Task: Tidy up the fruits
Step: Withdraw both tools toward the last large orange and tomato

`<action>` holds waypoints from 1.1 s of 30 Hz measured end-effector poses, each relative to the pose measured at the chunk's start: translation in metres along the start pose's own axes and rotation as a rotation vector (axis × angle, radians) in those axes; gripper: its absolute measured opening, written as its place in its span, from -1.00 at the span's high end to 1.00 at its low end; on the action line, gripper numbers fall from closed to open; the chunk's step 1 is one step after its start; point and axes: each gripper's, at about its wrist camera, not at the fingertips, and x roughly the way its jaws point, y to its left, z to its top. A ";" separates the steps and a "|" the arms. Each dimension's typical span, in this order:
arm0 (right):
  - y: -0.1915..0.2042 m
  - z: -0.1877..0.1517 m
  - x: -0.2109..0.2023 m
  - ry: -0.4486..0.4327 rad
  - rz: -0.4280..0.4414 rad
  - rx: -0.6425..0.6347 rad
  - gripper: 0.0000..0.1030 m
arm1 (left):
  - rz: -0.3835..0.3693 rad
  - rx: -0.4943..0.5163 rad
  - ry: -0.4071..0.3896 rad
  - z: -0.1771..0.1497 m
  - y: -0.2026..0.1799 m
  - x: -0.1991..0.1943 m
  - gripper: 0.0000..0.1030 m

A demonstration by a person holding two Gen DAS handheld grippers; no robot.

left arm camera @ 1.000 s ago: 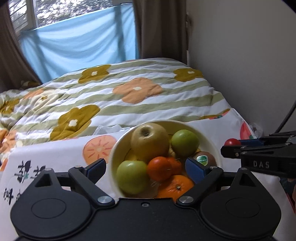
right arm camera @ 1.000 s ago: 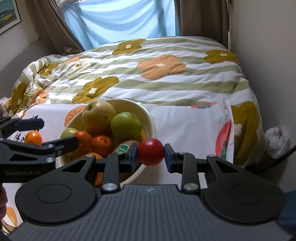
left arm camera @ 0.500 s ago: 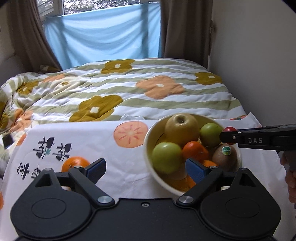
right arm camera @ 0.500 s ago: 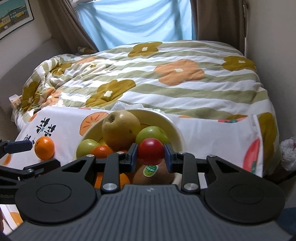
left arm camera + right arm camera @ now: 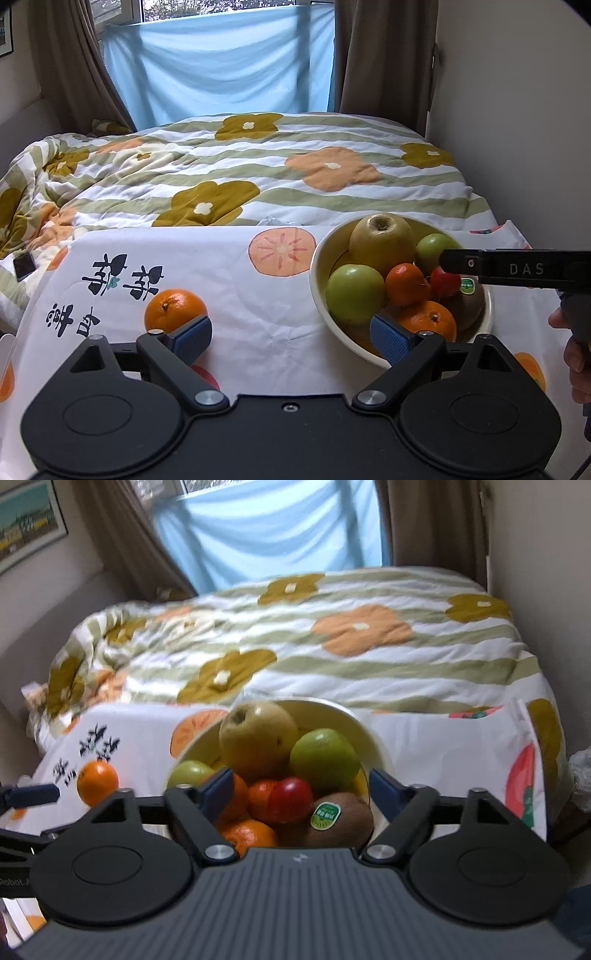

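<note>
A cream bowl [image 5: 376, 746] on the white printed cloth holds a pear [image 5: 256, 738], green apples, oranges, a stickered kiwi [image 5: 343, 818] and a red tomato [image 5: 290, 799]. My right gripper [image 5: 301, 790] hangs over the bowl's near side with its jaws opening. The tomato rests on the fruit pile between the blue pads, and neither pad touches it. In the left wrist view a loose orange [image 5: 175, 310] lies on the cloth left of the bowl [image 5: 317, 266], just beyond the left finger of my left gripper [image 5: 291, 332]. That gripper is open and holds nothing.
A bed with a flowered striped duvet [image 5: 258, 177] fills the space behind the cloth. A wall runs close along the right. A dark phone [image 5: 24, 266] lies at the far left. A person's hand [image 5: 576, 350] holds the right gripper's handle.
The right gripper moved over the bowl, then its jaws opened and let go of the red tomato, which now sits on the fruit. The left gripper shifted left toward the loose orange.
</note>
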 end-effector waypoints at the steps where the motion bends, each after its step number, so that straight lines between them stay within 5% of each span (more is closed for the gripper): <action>1: 0.000 0.000 -0.001 0.001 -0.004 0.002 -0.89 | -0.001 0.002 -0.003 0.000 0.000 -0.002 -0.85; 17: 0.033 0.003 -0.046 -0.059 -0.030 -0.025 -0.93 | 0.055 -0.010 -0.067 0.002 0.028 -0.054 -0.85; 33: 0.129 -0.008 -0.080 -0.060 -0.086 -0.058 -1.00 | 0.091 -0.078 -0.088 -0.004 0.129 -0.093 -0.88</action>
